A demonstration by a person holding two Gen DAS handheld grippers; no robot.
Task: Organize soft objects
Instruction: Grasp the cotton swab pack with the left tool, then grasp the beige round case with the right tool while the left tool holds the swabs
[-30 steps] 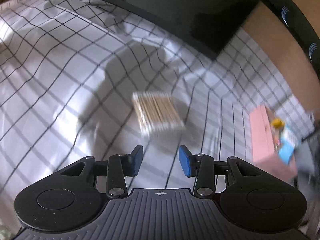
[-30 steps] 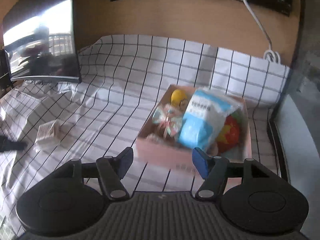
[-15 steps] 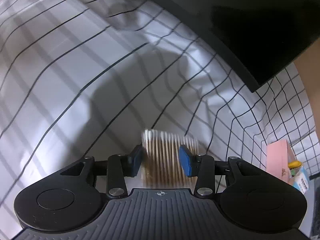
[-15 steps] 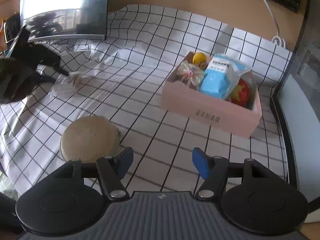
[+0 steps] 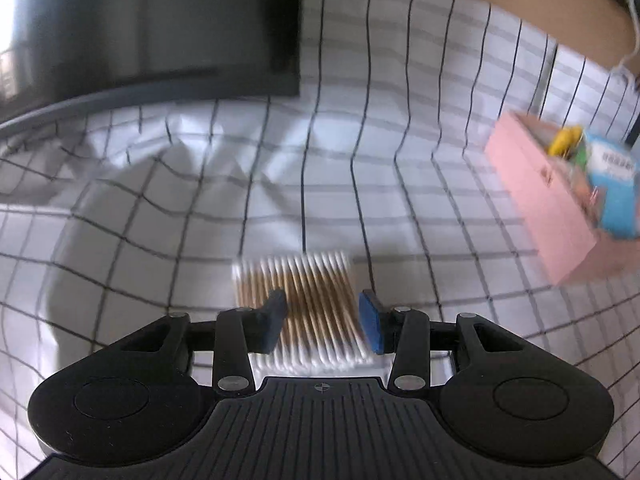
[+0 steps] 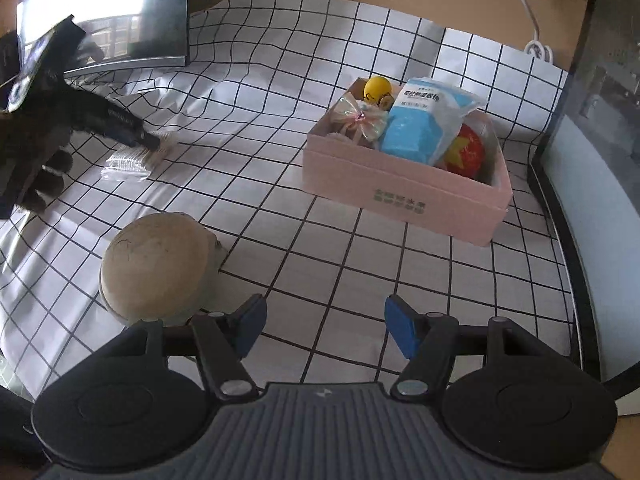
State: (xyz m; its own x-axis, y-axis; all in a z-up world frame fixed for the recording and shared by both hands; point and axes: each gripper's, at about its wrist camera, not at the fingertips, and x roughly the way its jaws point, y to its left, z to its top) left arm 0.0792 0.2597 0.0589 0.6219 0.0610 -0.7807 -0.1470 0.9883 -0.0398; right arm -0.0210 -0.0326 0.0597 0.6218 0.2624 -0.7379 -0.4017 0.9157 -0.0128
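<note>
A clear pack of cotton swabs (image 5: 308,300) lies flat on the checked cloth. My left gripper (image 5: 322,312) is down over it and its jaws are opening. The left finger (image 5: 274,316) overlaps the pack's top and the right pad (image 5: 370,324) stands at its right edge, neither one pressing. From the right wrist view, the left gripper (image 6: 148,142) tips onto the same swab pack (image 6: 126,164). A round beige puff (image 6: 156,268) lies just left of my right gripper (image 6: 324,324), which is open and empty. The pink box (image 6: 400,188) holds a bow (image 6: 360,116), a yellow ball (image 6: 378,88), a blue-white pack (image 6: 424,124) and a red ball (image 6: 468,152).
A dark monitor (image 6: 104,20) stands at the back left, and a white cable (image 6: 532,28) runs down the wooden wall. A person's dark-gloved hand (image 6: 40,152) holds the left gripper. A black raised edge (image 6: 560,208) borders the cloth on the right. The pink box (image 5: 536,200) sits right of the swabs.
My left gripper swung over the swab pack and rolled, and its jaws have widened around it. The right gripper drew back, bringing the beige puff into view, then held still.
</note>
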